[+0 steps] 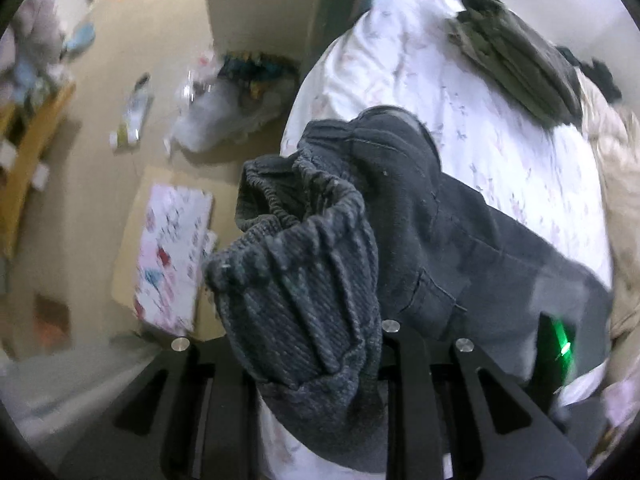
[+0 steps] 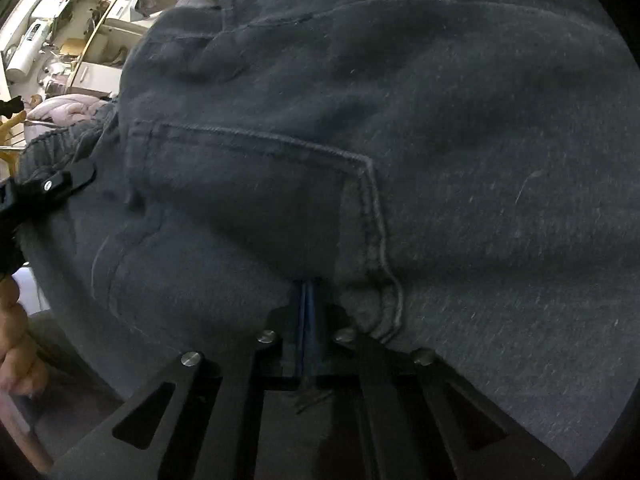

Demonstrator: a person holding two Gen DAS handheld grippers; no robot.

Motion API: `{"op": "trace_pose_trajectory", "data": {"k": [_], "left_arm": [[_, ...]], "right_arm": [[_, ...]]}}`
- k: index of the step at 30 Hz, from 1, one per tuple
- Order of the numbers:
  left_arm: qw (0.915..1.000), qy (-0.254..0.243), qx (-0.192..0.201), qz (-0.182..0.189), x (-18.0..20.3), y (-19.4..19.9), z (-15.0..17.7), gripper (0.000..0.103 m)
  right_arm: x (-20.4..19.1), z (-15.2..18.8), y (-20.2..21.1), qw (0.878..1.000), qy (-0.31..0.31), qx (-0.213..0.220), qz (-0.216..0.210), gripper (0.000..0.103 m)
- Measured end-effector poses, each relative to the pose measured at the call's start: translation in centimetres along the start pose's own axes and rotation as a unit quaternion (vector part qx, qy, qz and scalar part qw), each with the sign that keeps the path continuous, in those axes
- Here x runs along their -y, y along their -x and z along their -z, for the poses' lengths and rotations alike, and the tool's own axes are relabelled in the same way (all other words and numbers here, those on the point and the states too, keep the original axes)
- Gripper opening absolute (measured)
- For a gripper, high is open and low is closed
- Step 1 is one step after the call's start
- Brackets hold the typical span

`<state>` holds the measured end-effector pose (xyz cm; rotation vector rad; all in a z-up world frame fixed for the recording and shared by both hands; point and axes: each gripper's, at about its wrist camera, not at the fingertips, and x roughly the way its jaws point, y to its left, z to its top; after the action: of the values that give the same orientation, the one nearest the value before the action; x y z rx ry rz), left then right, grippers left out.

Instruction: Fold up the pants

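Note:
The dark grey pants [image 1: 400, 216] hang bunched over the white flowered bed sheet [image 1: 500, 148]. My left gripper [image 1: 316, 340] is shut on their gathered elastic waistband [image 1: 296, 200], and the cloth spills out between its fingers. In the right wrist view the pants [image 2: 400, 120] fill the picture, with a back pocket seam [image 2: 372, 200] across the middle. My right gripper [image 2: 308, 312] has its blue pads pressed together, and the tips vanish into a pinch of cloth below that seam. One finger of my left gripper [image 2: 68, 180] shows at the waistband on the left.
A folded olive garment [image 1: 516, 60] lies at the far side of the bed. Beside the bed are a patterned box [image 1: 172, 252], a bag and loose clutter on the floor. A person's hand [image 2: 14, 328] is at the left edge. Shelves [image 2: 60, 24] stand behind.

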<state>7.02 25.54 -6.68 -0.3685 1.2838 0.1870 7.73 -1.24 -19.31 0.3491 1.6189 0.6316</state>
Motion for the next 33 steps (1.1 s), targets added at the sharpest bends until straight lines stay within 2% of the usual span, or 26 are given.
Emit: {"op": "trace_pose_trajectory", "data": {"k": [1,2,5,7,9,10,11,13,14,15,17,20,22,23,25,26,27,28,29,30,31,33], "left_arm": [[0.9999,-0.007,0.007,-0.003,0.4,0.2,0.0,0.018],[0.9997,-0.016,0.019,-0.008,0.9,0.7,0.1,0.018],[0.9972,-0.043,0.061,-0.011,2.5,2.4,1.1,0.018],[0.9904,-0.082,0.107,-0.031,4.7,4.3,2.4,0.018],[0.9792,-0.121,0.155,-0.050,7.8,6.3,4.3,0.019],[0.9758,-0.132,0.166,-0.052,9.0,6.8,5.0,0.019],[0.9702,-0.151,0.181,-0.054,11.0,7.4,6.0,0.019],[0.9615,-0.184,0.195,-0.059,14.3,8.0,7.3,0.020],[0.9544,-0.212,0.201,-0.063,16.8,8.1,8.2,0.020],[0.9495,-0.229,0.204,-0.066,18.5,8.0,8.9,0.020],[0.9390,-0.267,0.205,-0.070,22.4,7.1,10.6,0.021],[0.9164,-0.343,0.188,-0.084,28.7,3.2,14.4,0.021],[0.8899,-0.415,0.167,-0.089,32.6,-0.9,17.9,0.021],[0.8724,-0.458,0.140,-0.097,34.6,-3.8,20.1,0.021],[0.8587,-0.491,0.109,-0.100,36.3,-6.6,22.2,0.021],[0.8506,-0.504,0.107,-0.105,36.7,-7.7,23.1,0.021],[0.8478,-0.509,0.103,-0.109,36.7,-8.3,23.4,0.022],[0.8506,-0.506,0.100,-0.103,36.3,-8.2,23.5,0.025],[0.8599,-0.495,0.095,-0.082,35.9,-7.7,23.1,0.026],[0.8678,-0.487,0.082,-0.059,35.5,-7.3,22.5,0.036],[0.8745,-0.480,0.061,-0.030,35.4,-7.0,22.1,0.050],[0.8845,-0.464,0.021,0.045,34.4,-5.2,21.1,0.068]], "right_arm": [[0.1,-0.2,0.7,1.000,-0.002,-0.001,-0.002,0.000],[0.0,-0.1,2.2,1.000,0.010,0.011,-0.004,0.009],[0.6,1.2,7.5,0.997,0.037,0.060,-0.027,0.009],[2.7,2.6,12.0,0.994,0.032,0.095,-0.038,0.010],[5.8,4.5,16.2,0.994,0.015,0.109,-0.025,0.031],[6.8,5.4,17.2,0.993,0.009,0.114,-0.035,0.052],[8.5,6.4,18.7,0.991,0.002,0.123,-0.043,0.065],[10.9,8.3,21.8,0.987,-0.012,0.155,-0.036,0.067],[12.3,9.3,23.5,0.984,-0.022,0.175,-0.033,0.067],[12.4,9.7,24.2,0.981,-0.029,0.191,-0.034,0.067],[14.4,11.8,27.0,0.970,-0.047,0.233,-0.043,0.067],[16.5,12.7,28.6,0.954,-0.093,0.278,-0.065,0.068],[18.2,13.5,29.5,0.944,-0.127,0.292,-0.091,0.068],[18.4,13.9,30.1,0.940,-0.131,0.299,-0.096,0.068],[17.8,13.7,30.1,0.934,-0.138,0.317,-0.090,0.068],[18.3,14.6,30.8,0.933,-0.139,0.319,-0.090,0.068],[18.0,14.6,30.6,0.933,-0.139,0.318,-0.090,0.068],[17.9,14.6,30.6,0.934,-0.137,0.317,-0.089,0.068],[17.8,14.6,30.6,0.935,-0.135,0.315,-0.086,0.068],[17.6,14.6,30.4,0.936,-0.132,0.315,-0.082,0.068],[17.5,14.5,30.4,0.937,-0.128,0.315,-0.080,0.068],[17.2,13.9,30.3,0.939,-0.125,0.312,-0.077,0.068]]}}
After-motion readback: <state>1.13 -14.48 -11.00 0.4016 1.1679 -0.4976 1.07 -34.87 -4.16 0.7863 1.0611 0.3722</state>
